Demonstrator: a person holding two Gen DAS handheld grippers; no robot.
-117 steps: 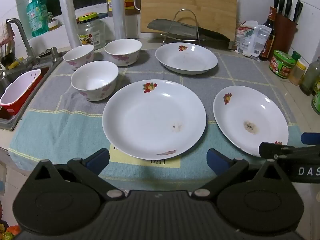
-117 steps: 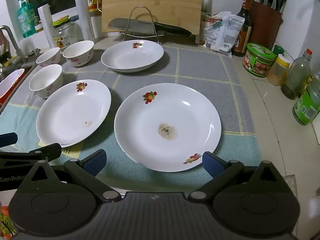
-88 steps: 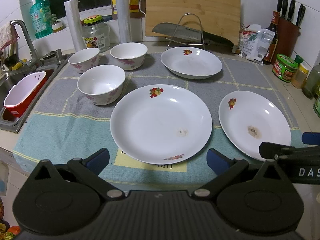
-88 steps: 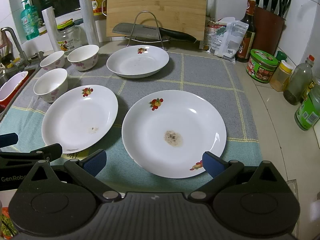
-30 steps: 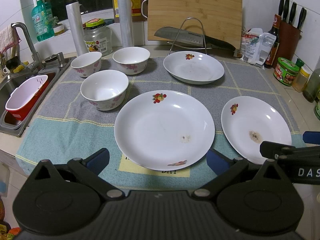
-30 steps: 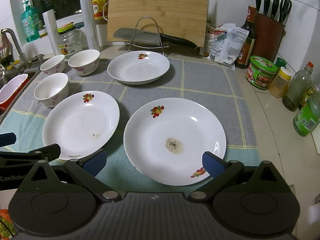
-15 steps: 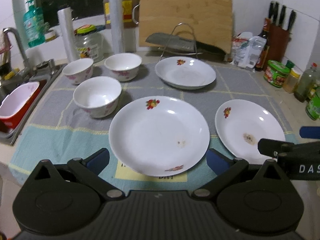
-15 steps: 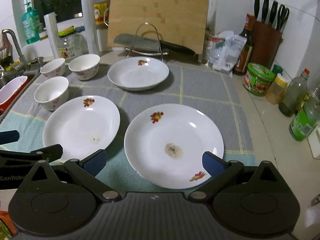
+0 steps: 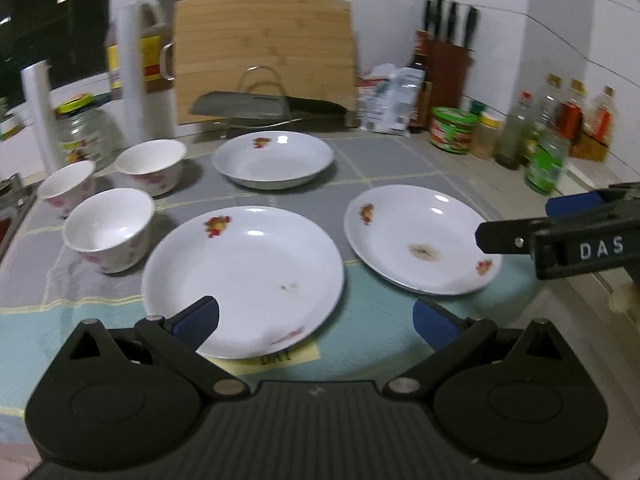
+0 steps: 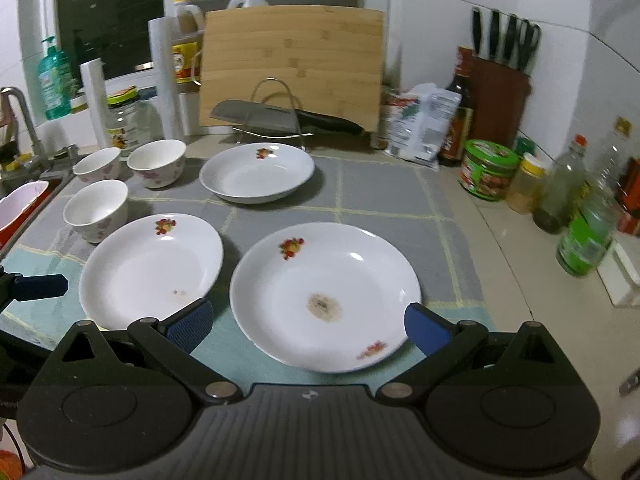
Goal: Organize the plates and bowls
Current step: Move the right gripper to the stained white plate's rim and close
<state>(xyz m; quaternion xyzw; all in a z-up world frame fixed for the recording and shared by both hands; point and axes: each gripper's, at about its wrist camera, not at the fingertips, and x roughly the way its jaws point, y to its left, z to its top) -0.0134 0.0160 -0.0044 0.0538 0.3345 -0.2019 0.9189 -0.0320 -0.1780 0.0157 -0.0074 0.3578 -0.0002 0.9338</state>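
Jaws wide apart, both empty.

Left gripper [image 9: 316, 320] and right gripper [image 10: 306, 326]: matte black ribbed bodies, round pivot housings, silver screws, angled black fingers tipped with blue ribbed pads [image 9: 198, 318]. White "DAS" lettering marks the right one's side.

Dim indoor light, motion blur, glare on plates [image 9: 243, 278], fisheye-bent edges, dark corners
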